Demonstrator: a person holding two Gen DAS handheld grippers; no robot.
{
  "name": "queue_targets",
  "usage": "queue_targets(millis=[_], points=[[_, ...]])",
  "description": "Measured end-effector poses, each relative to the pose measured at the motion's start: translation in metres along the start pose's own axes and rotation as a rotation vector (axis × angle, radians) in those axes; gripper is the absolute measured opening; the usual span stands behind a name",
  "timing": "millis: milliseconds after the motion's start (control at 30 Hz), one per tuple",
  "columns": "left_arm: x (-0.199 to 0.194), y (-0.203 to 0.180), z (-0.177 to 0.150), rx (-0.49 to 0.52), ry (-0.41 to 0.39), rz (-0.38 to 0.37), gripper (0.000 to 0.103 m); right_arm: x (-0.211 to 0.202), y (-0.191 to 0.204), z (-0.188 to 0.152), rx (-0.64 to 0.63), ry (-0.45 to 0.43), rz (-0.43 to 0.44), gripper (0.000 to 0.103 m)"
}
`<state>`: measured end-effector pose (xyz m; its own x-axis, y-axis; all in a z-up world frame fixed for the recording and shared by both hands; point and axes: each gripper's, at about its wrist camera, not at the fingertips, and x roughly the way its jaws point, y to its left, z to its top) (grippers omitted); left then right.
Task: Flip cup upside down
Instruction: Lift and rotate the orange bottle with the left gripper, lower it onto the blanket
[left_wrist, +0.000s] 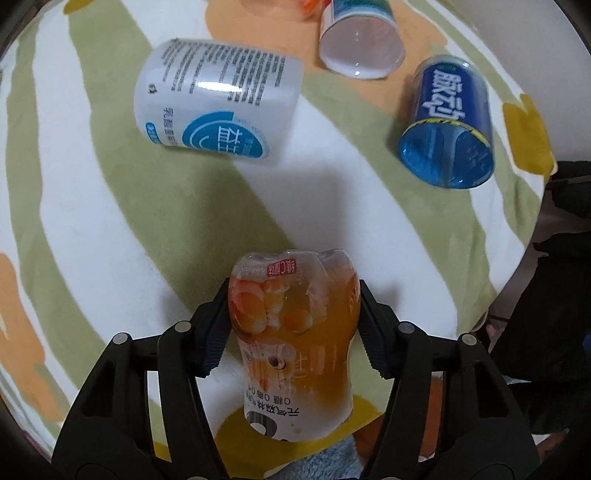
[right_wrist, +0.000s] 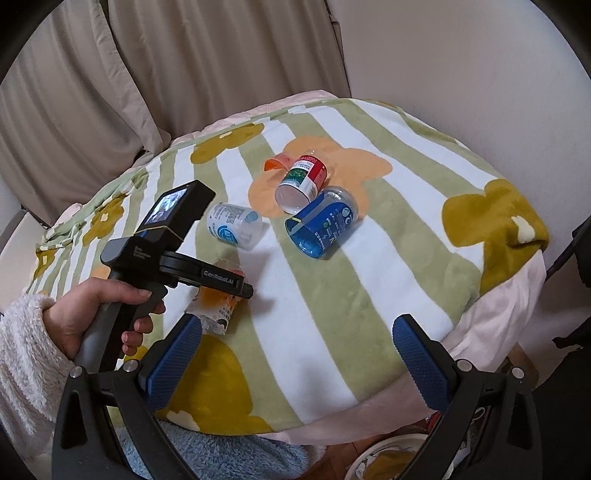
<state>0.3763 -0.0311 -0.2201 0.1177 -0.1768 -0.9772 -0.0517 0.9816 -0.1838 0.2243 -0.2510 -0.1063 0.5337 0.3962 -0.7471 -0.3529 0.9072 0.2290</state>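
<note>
My left gripper (left_wrist: 295, 325) is shut on a clear cup with an orange fruit label (left_wrist: 295, 332). Both black fingers press its sides, the lobed base points away from the camera, and its print reads upside down. From the right wrist view, this orange-label cup (right_wrist: 218, 306) hangs tilted just over the striped blanket (right_wrist: 332, 295), with its rim end low. A hand (right_wrist: 99, 310) in a fluffy white sleeve holds the left gripper (right_wrist: 221, 286). My right gripper (right_wrist: 295, 354) is open, blue pads (right_wrist: 173, 362) wide apart, hovering over the blanket's near part with nothing between them.
Lying on their sides farther back are a white cup with a blue label (left_wrist: 221, 99) (right_wrist: 236, 225), a blue cup (left_wrist: 447, 122) (right_wrist: 321, 225), and a red-and-green-label cup (left_wrist: 362, 40) (right_wrist: 301, 181). A small orange cup (right_wrist: 277, 162) sits behind. The blanket's edge (right_wrist: 517, 280) drops off at right.
</note>
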Motion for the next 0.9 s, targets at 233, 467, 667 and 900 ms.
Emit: queue_targets(millis=[233, 467, 667, 900], points=[[-0.057, 0.004, -0.034, 0.166, -0.374, -0.037, 0.058, -0.003, 0.000, -0.007, 0.030, -0.017, 0.030, 0.103], [-0.042, 0.022, -0.066, 0.149, -0.703, -0.131, 0.058, 0.016, 0.020, -0.013, 0.026, 0.005, 0.030, 0.103], [-0.028, 0.018, -0.070, 0.161, -0.695, -0.102, 0.058, 0.021, 0.025, -0.020, 0.033, 0.025, 0.045, 0.103], [-0.041, 0.017, -0.090, 0.202, -0.561, -0.063, 0.058, 0.021, 0.026, -0.026, 0.040, 0.032, 0.052, 0.103]])
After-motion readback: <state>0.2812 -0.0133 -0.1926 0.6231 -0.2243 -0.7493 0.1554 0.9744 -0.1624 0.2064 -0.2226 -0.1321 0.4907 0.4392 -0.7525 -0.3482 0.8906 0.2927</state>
